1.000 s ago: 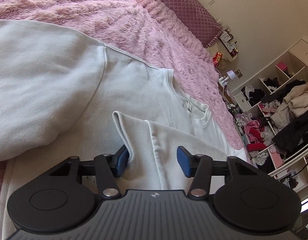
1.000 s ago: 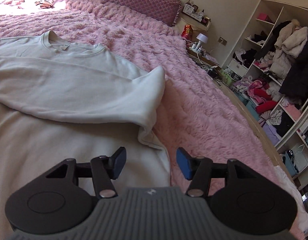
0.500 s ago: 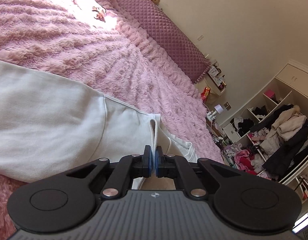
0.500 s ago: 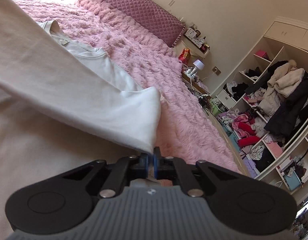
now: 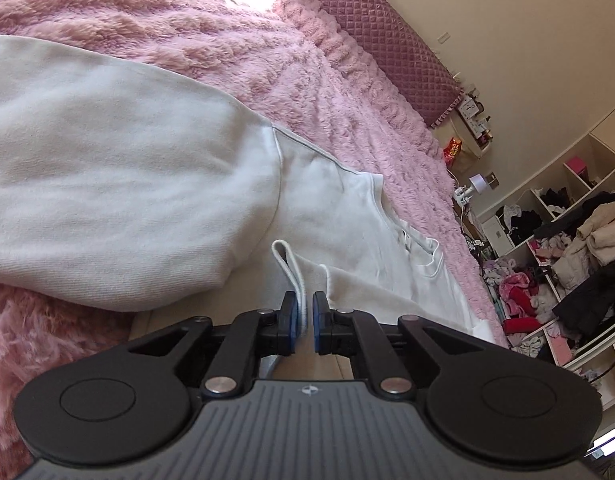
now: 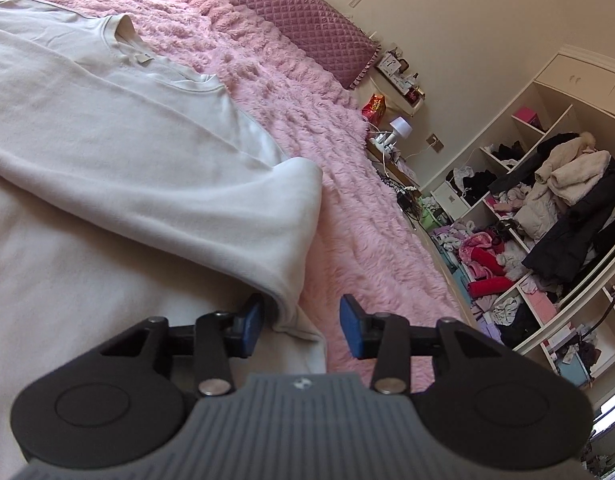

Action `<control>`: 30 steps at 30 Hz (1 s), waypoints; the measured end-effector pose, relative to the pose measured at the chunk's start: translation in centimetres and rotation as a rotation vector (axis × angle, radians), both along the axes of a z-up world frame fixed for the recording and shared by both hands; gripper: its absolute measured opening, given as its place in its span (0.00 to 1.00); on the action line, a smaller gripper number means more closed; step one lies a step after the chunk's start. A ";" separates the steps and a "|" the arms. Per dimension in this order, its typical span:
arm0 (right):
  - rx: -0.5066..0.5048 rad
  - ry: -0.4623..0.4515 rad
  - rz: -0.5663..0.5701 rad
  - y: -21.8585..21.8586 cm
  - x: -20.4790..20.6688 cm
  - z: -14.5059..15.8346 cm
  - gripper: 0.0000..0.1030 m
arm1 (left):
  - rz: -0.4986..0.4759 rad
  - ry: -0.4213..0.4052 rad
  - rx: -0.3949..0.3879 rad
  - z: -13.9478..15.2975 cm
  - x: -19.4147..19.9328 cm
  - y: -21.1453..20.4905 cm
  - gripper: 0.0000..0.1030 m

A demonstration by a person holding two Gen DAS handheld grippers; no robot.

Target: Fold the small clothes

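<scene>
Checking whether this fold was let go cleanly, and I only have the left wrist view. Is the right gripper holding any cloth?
Observer: No. The right gripper is open and its jaws have just been opening. The end of the folded sleeve lies between them, with neither pad pressing on it.
Operator: Where does that sleeve lie?
Observer: Across the body of the shirt. Its end is at the shirt's edge, right beside the pink blanket.
</scene>
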State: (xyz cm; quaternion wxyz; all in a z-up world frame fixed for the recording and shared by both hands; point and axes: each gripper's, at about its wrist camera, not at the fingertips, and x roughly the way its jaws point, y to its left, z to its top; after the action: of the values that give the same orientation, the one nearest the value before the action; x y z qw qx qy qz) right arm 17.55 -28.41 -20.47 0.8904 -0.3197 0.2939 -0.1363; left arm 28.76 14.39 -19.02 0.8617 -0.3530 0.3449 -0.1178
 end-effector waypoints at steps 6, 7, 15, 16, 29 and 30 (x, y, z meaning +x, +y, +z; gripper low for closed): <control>-0.012 0.008 0.026 0.7 0.2 0.0 0.38 | -0.009 0.028 -0.063 -0.9 1.8 -0.1 0.25; -0.010 0.008 0.026 0.7 0.3 0.1 0.38 | -0.016 0.023 -0.062 -0.7 1.9 -0.3 0.12; -0.009 0.004 0.023 0.8 0.5 -0.1 0.37 | 0.058 -0.244 0.085 5.2 -0.8 -0.9 0.03; -0.006 0.006 0.021 0.8 0.5 -0.2 0.37 | 0.052 -0.204 0.094 4.8 -0.1 -0.8 0.03; 0.028 0.028 -0.036 -0.4 1.1 -0.5 0.06 | 0.061 0.001 0.210 -0.5 1.6 -0.7 0.11; 0.019 0.028 -0.041 -0.4 1.1 -0.6 0.06 | 0.059 0.008 0.204 -0.4 1.7 -0.6 0.11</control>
State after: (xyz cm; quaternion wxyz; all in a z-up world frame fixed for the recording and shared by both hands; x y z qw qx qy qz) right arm 18.60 -28.79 -21.10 0.8862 -0.3070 0.3140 -0.1474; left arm 30.44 13.81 -19.45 0.8950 -0.2738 0.3479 -0.0551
